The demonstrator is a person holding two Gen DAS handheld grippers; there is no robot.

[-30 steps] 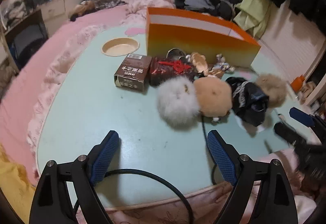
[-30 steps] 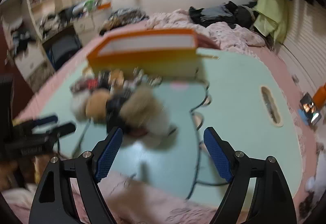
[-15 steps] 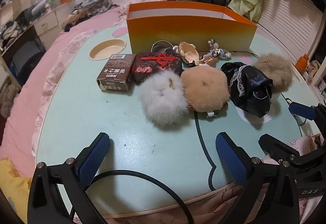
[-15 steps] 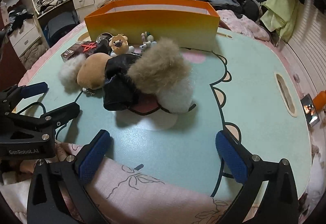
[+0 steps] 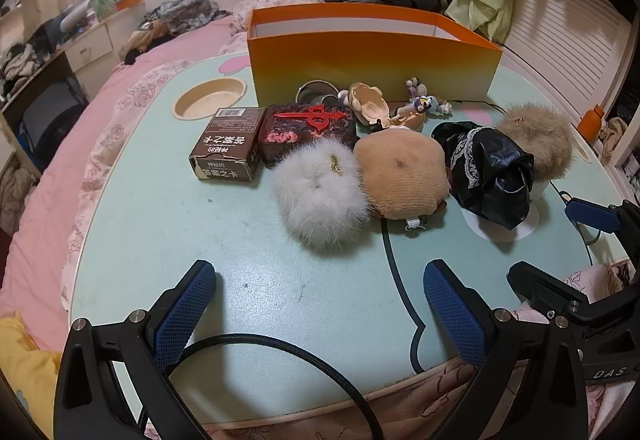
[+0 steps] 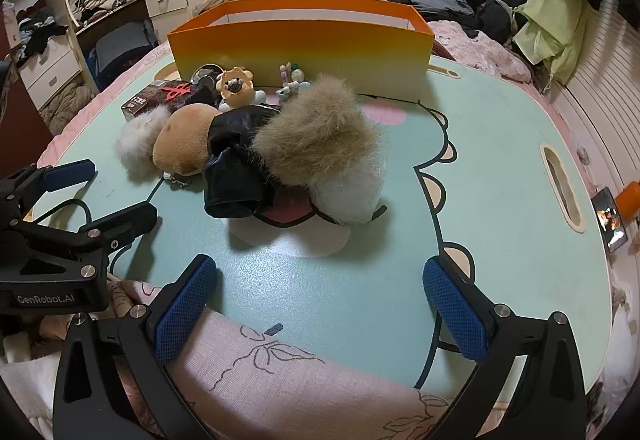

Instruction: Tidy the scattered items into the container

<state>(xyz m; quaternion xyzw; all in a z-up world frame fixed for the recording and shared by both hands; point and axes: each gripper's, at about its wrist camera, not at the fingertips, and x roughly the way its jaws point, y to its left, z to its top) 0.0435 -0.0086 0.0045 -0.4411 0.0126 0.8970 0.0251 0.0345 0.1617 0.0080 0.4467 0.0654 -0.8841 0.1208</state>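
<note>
The box [image 5: 372,67], orange and open-topped, stands upright at the far side of the table [image 5: 208,240]. Its inside is not visible from either view.

The scattered items lie in a cluster just in front of the box:
- A metal cup [image 5: 316,92], a lion toy [image 6: 236,84] and a small figurine [image 5: 424,105] lie closest to the box wall.
- A brown carton [image 5: 228,149] lies flat at the left end, touching a dark case [image 5: 308,129] with a red emblem.
- A white pompom [image 5: 320,195] touches a tan plush [image 5: 402,179].
- A black pouch [image 5: 486,175] lies to the right of the plush.
- A beige pompom [image 5: 538,143] lies beside the pouch, at the right end of the cluster.

The left gripper [image 5: 320,316] is over the near table edge, its jaws spread wide with nothing between them. A black cable [image 5: 280,344] loops below it.

The right gripper [image 6: 320,304] is at the near edge as well, jaws spread wide and empty, above a pink printed fabric [image 6: 280,372]. The grippers are side by side, well apart from the items.

A round cup recess [image 5: 210,103] is set in the table left of the box. A slot handle [image 6: 562,185] is cut near the right edge.
</note>
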